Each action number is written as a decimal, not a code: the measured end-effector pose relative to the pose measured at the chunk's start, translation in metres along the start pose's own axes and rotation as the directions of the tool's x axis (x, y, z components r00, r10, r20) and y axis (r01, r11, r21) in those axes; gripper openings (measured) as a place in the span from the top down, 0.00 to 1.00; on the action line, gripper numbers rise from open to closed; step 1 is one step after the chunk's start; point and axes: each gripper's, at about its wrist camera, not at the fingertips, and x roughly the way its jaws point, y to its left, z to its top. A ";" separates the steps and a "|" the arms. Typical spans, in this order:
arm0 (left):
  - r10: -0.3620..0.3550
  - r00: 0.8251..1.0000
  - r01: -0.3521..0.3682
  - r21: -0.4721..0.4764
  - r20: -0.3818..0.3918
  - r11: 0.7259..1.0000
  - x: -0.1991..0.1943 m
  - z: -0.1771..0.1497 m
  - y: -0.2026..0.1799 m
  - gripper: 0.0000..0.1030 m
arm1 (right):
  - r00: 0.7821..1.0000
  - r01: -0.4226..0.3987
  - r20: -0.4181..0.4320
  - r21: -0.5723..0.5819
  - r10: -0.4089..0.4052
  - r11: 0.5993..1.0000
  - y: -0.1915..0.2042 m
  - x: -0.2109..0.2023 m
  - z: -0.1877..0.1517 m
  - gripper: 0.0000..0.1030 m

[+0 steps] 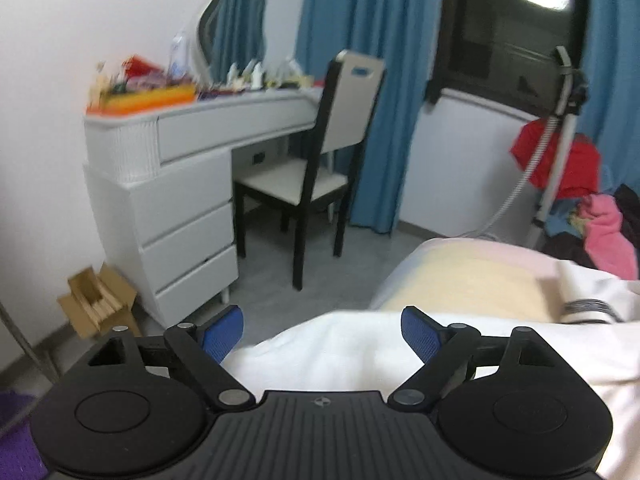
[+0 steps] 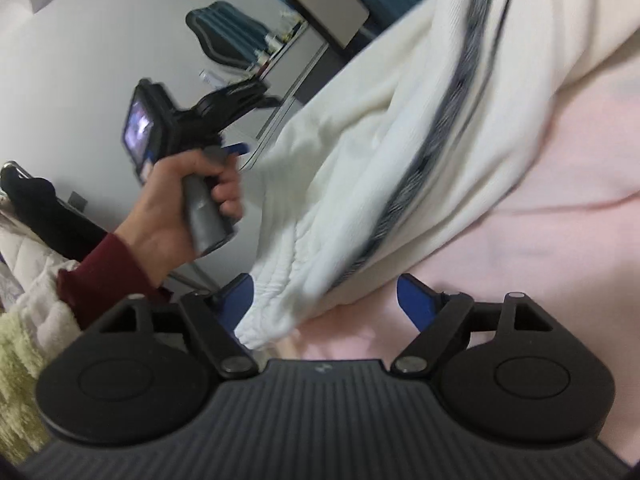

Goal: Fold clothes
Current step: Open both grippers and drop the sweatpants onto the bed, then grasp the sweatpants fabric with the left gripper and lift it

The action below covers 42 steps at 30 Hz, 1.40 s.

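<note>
A white knit garment (image 2: 360, 184) with a dark striped band lies rumpled on the pink bed sheet (image 2: 560, 240). Its ribbed hem reaches in between the jaws of my right gripper (image 2: 326, 296), close to the left pad; the blue pads stand wide apart and the gripper is open. In the left wrist view the same white garment (image 1: 340, 356) spreads under my left gripper (image 1: 322, 328), which is open with nothing pinched. A person's hand (image 2: 172, 216) in a dark red sleeve holds the left gripper's handle at the bed's edge.
Beyond the bed (image 1: 472, 276) stand a white dresser (image 1: 184, 208) with clutter on top, a black-framed chair (image 1: 316, 160) and blue curtains (image 1: 360, 80). Red and pink clothes (image 1: 568, 168) hang by a stand at right. A cardboard box (image 1: 100, 304) sits on the floor.
</note>
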 end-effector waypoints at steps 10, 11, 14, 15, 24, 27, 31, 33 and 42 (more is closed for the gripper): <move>-0.311 0.950 0.311 -0.045 0.007 0.949 -0.053 -0.031 -0.128 0.16 | 0.858 0.503 0.236 -0.204 -0.457 0.840 -0.052 -0.193 0.006 0.21; -0.324 0.946 0.324 -0.059 -0.004 0.944 -0.049 -0.031 -0.147 0.18 | 0.844 0.519 0.261 -0.178 -0.468 0.836 -0.064 -0.203 0.002 0.21; -0.361 0.932 0.357 -0.087 -0.029 0.930 -0.033 -0.024 -0.205 0.19 | 0.845 0.492 0.277 -0.068 -0.457 0.868 -0.101 -0.198 0.003 0.21; -0.366 0.930 0.363 -0.081 -0.028 0.928 -0.027 -0.021 -0.225 0.19 | 0.850 0.479 0.271 -0.040 -0.452 0.877 -0.116 -0.197 0.005 0.21; -0.351 0.933 0.357 0.071 -0.084 0.931 0.055 0.009 -0.383 0.50 | 0.795 0.551 0.360 -0.092 -0.488 0.830 -0.174 -0.134 0.029 0.21; -0.386 0.912 0.406 0.159 -0.141 0.900 0.069 0.005 -0.420 0.70 | 0.812 0.516 0.346 -0.048 -0.471 0.855 -0.199 -0.125 0.039 0.22; -0.366 0.921 0.390 0.339 -0.133 0.856 0.055 -0.007 -0.446 0.93 | 0.813 0.491 0.371 -0.020 -0.450 0.871 -0.211 -0.127 0.047 0.22; -0.389 0.916 0.396 0.373 -0.097 0.839 0.035 -0.010 -0.445 0.94 | 0.802 0.487 0.399 -0.008 -0.444 0.873 -0.211 -0.134 0.049 0.22; -0.621 0.783 0.566 0.369 0.039 0.737 -0.142 -0.075 -0.358 0.95 | 0.780 0.459 0.468 0.024 -0.415 0.888 -0.185 -0.167 0.040 0.22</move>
